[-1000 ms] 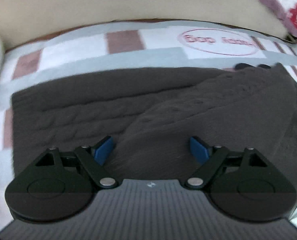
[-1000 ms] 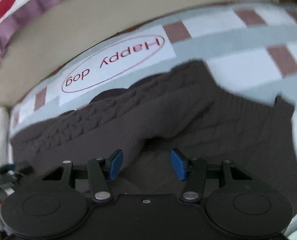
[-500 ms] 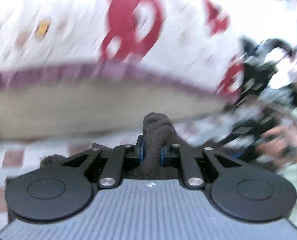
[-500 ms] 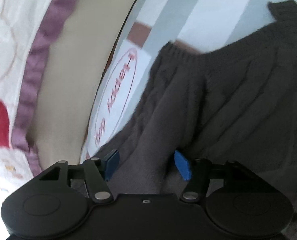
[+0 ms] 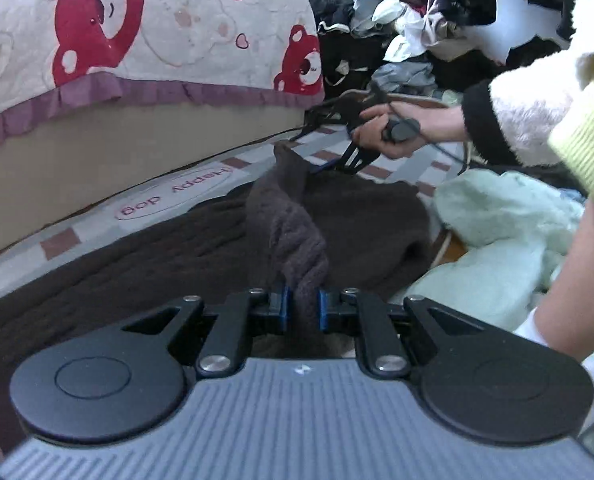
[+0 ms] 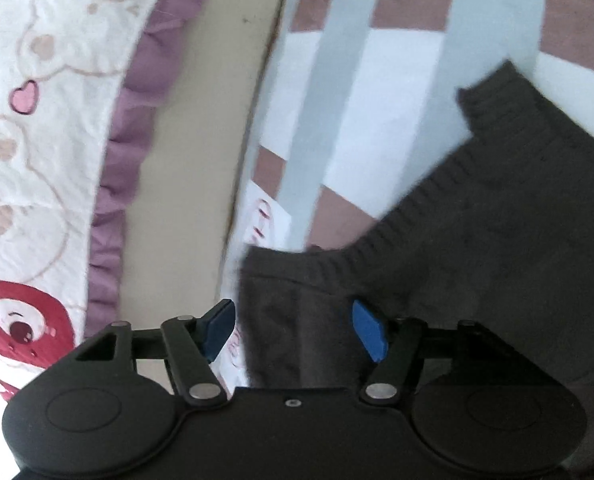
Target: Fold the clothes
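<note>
In the left wrist view, the left tongs (image 5: 302,310) sit low in the middle of the frame, clamped tight on a raised fold of the sweater (image 5: 177,256). The pinched knit stands up as a thick dark brown ridge between the 2 blue pads (image 5: 284,309) and runs away toward the frame's centre. The rest of the sweater lies spread on the mat (image 5: 57,240), filling the lower left and middle. To the right of it, a pale green garment (image 5: 497,220) lies bunched. Farther off, right of centre, a hand (image 5: 393,132) in a fluffy white sleeve holds the right tongs (image 5: 317,169) with their tips at the sweater's far edge. On the mat at middle left, an oval label reads "Happy dog", upside down. Behind it runs the bed (image 5: 97,144), with a bear-print cover (image 5: 157,20) across the upper left. A clothes pile (image 5: 397,40) fills the upper right.

In the right wrist view, the right tongs (image 6: 293,330) are at the bottom centre, jaws opening and well apart. A ribbed sweater (image 6: 477,260) edge lies between the pads without being pressed. Beyond it, the checked mat (image 6: 357,120) fills the upper middle, and the bed cover (image 6: 37,120) runs up the left side.
</note>
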